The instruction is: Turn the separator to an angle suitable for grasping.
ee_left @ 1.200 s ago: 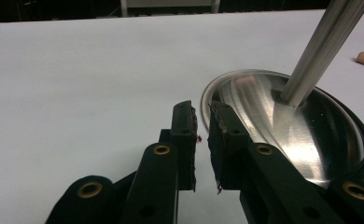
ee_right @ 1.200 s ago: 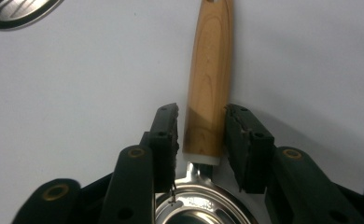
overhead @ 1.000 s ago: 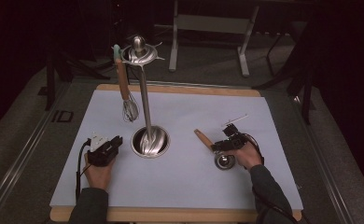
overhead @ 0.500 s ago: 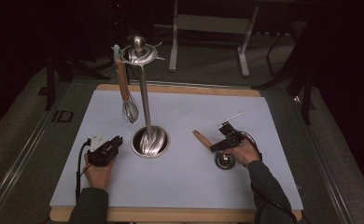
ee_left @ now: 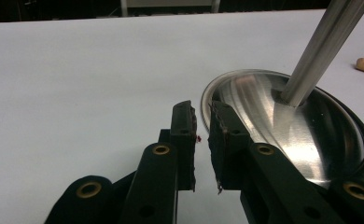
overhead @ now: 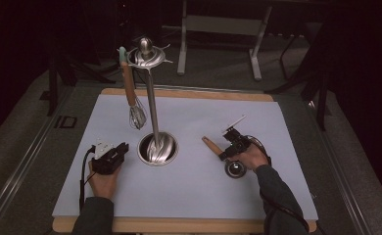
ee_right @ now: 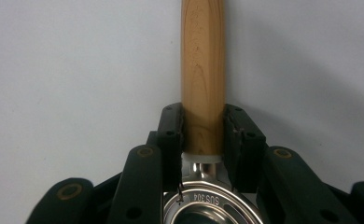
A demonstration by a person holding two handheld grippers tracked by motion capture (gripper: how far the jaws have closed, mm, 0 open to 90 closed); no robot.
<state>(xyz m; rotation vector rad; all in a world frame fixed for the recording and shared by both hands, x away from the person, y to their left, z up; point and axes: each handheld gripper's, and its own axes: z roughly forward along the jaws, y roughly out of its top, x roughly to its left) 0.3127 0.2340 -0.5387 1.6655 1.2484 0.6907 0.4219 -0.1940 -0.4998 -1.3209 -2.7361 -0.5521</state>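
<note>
A steel utensil with a round head [overhead: 235, 169] and a wooden handle [overhead: 210, 144] lies on the pale mat right of the stand. My right gripper [overhead: 226, 152] is shut on that handle [ee_right: 202, 56]; its jaws have just been closing and both pads now press on the wood just above the steel ring [ee_right: 203, 200]. My left gripper [overhead: 114, 155] rests on the mat left of the stand's steel base [overhead: 157, 148]. In its own view, my left gripper [ee_left: 201, 109] has its pads a narrow gap apart with nothing between them, beside the base [ee_left: 311, 135].
The stand's pole [overhead: 151, 103] rises to a hooked top [overhead: 146, 54]. A whisk [overhead: 132, 100] with a wooden handle hangs from one hook, left of the pole. The mat [overhead: 194, 112] lies on a wooden board; dark floor and a metal frame [overhead: 218, 29] are behind.
The right hand has edged slightly left along the wooden handle and its jaws have closed onto it. The left hand has stayed put.
</note>
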